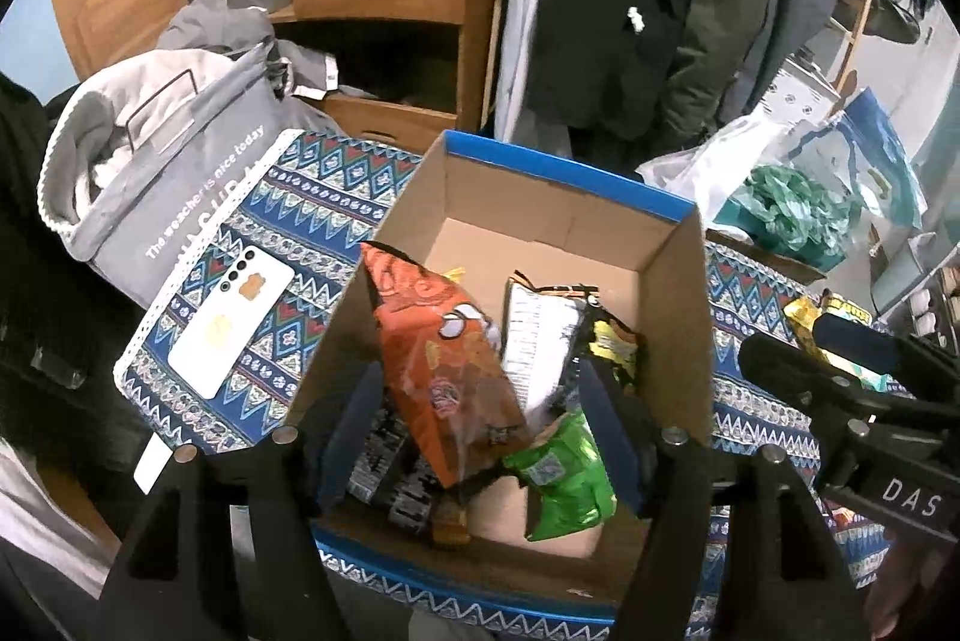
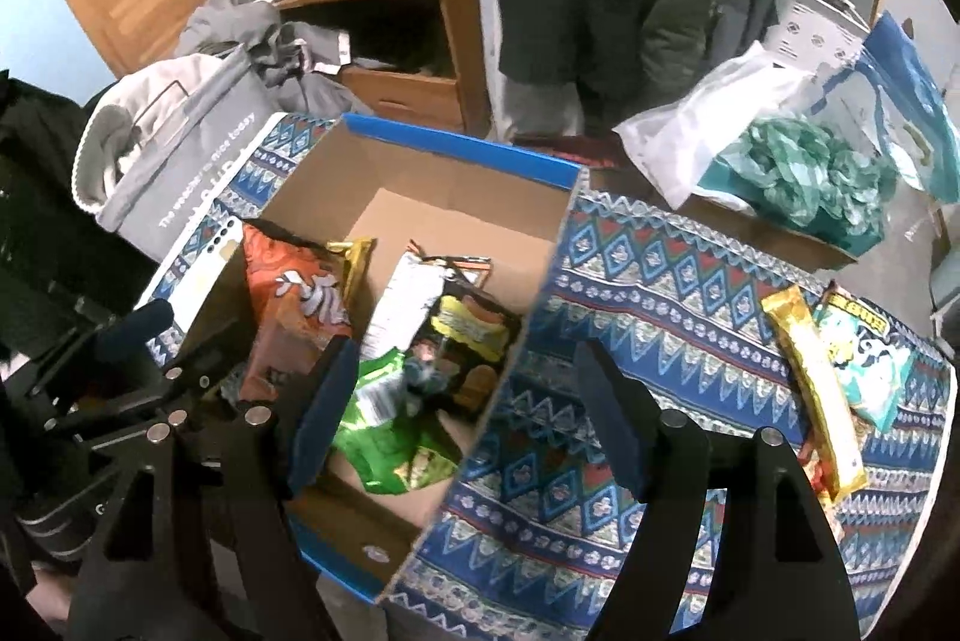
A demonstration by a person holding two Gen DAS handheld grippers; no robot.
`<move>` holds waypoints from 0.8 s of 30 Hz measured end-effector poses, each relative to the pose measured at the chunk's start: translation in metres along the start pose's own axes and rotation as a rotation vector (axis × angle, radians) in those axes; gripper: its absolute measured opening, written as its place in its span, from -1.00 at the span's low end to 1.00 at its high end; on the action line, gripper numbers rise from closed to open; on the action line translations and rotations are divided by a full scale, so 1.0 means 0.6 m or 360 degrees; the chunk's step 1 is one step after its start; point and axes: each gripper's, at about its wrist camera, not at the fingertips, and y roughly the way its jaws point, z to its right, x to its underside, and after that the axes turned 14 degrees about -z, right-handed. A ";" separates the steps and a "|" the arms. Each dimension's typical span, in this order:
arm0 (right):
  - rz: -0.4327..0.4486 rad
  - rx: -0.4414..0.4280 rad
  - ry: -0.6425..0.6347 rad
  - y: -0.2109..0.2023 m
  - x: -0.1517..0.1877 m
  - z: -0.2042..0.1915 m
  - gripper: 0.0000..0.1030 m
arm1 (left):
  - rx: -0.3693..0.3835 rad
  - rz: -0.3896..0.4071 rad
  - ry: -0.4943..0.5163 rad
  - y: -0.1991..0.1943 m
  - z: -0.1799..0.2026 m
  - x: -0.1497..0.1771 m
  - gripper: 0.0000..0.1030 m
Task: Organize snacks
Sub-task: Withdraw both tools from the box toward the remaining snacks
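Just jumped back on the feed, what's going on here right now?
Snacks are being packed into the cardboard box. The orange bag, green bag and a few others already sit inside. Both claws, left and right, hang open and empty. A yellow packet and pale blue bag remain on the patterned cloth.

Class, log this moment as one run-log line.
left tool: open, over cardboard box | right tool: open, empty | orange bag: in box | yellow packet: on cloth
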 end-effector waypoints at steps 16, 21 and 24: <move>0.0035 0.0049 0.0134 -0.028 0.044 0.098 0.46 | 0.0009 -0.0019 0.0160 -0.002 0.093 0.012 0.35; 0.0036 0.0064 0.0180 -0.032 0.062 0.132 0.46 | 0.0012 -0.0021 0.0219 -0.002 0.128 0.015 0.35; 0.0024 0.0083 0.0214 -0.029 0.074 0.158 0.46 | 0.0015 -0.0039 0.0260 0.002 0.152 0.018 0.35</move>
